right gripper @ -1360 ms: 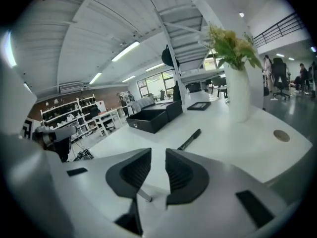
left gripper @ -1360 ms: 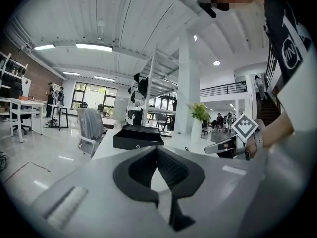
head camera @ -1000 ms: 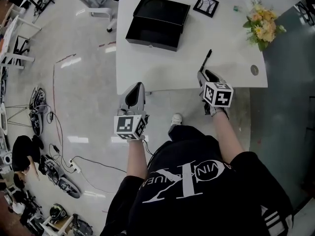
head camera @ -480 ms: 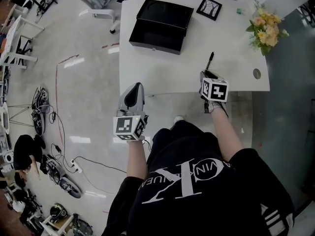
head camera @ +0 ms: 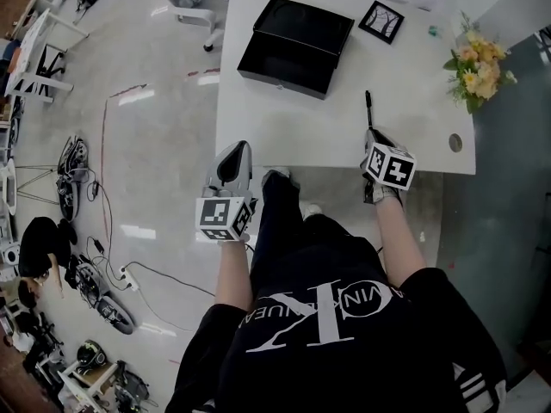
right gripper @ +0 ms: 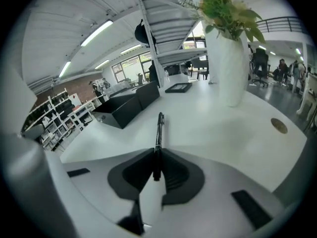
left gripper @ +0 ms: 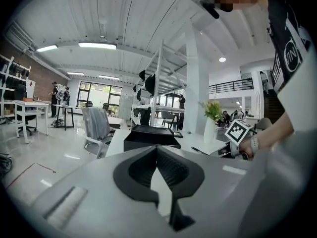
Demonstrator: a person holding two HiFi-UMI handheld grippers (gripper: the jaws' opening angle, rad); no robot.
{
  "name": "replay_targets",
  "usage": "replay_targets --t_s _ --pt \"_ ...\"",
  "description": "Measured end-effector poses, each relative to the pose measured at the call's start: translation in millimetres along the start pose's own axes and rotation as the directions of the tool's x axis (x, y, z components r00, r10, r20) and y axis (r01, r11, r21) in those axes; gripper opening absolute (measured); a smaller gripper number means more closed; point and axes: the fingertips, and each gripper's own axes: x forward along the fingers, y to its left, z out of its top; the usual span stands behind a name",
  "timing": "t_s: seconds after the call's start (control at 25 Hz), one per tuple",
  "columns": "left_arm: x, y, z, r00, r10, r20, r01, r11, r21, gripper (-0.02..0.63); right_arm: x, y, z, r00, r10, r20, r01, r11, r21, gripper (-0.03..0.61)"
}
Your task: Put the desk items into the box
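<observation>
A black pen (head camera: 368,110) lies on the white desk (head camera: 284,127) near its front edge, pointing away from me. My right gripper (head camera: 372,136) is over the pen's near end; its jaws are closing and its pads press on the pen (right gripper: 159,130). An open black box (head camera: 284,70) stands at the desk's far left, also in the right gripper view (right gripper: 124,110). My left gripper (head camera: 238,146) hovers off the desk's front left edge, shut and holding nothing (left gripper: 157,150).
A small framed picture (head camera: 381,21) lies behind the box. A vase of flowers (head camera: 478,63) stands at the desk's right end, and a round cable hole (head camera: 455,143) is near the right front corner. Cables and gear litter the floor at left.
My right gripper moved forward onto the pen's near end and its jaws closed around it. The left gripper barely moved. The person stepped closer to the desk.
</observation>
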Motion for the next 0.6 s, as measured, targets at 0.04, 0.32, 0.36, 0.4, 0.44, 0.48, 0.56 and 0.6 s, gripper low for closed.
replay_targets --t_s 0.04,0.32,0.36,0.4,0.44,0.48,0.56,0.6 --pt "3 3 2 1.0 -0.003 -0.001 0.003 1.0 0.001 0.011 -2 1 3 1.0 0.011 0.013 -0.011 1.0 0.014 0.054" --pt "36 26 32 0.999 -0.023 0.022 0.022 0.999 0.028 0.011 -10 32 48 0.987 0.154 0.046 -0.151 0.987 -0.061 0.054" --pt "41 29 35 0.999 -0.025 0.024 0.025 0.999 0.03 0.011 -10 38 57 0.984 0.174 0.049 -0.169 0.982 -0.088 0.054" --pt "45 32 38 0.999 -0.027 0.026 0.026 0.999 0.03 0.011 -9 44 66 0.98 0.194 0.054 -0.187 0.976 -0.114 0.054" --pt "49 35 41 0.999 -0.027 0.027 0.026 0.999 0.03 0.011 -7 52 75 0.975 0.215 0.059 -0.205 0.969 -0.14 0.054" --pt "52 38 42 0.999 -0.026 0.027 0.025 0.999 0.03 0.011 -5 60 82 0.969 0.237 0.062 -0.225 0.96 -0.166 0.054" --pt "58 46 44 0.999 -0.024 0.024 0.023 0.999 0.029 0.011 0 77 94 0.959 0.277 0.054 -0.259 0.94 -0.224 0.054" --pt "62 50 44 1.0 -0.023 0.022 0.022 0.999 0.028 0.011 4 85 98 0.954 0.296 0.045 -0.275 0.927 -0.253 0.054"
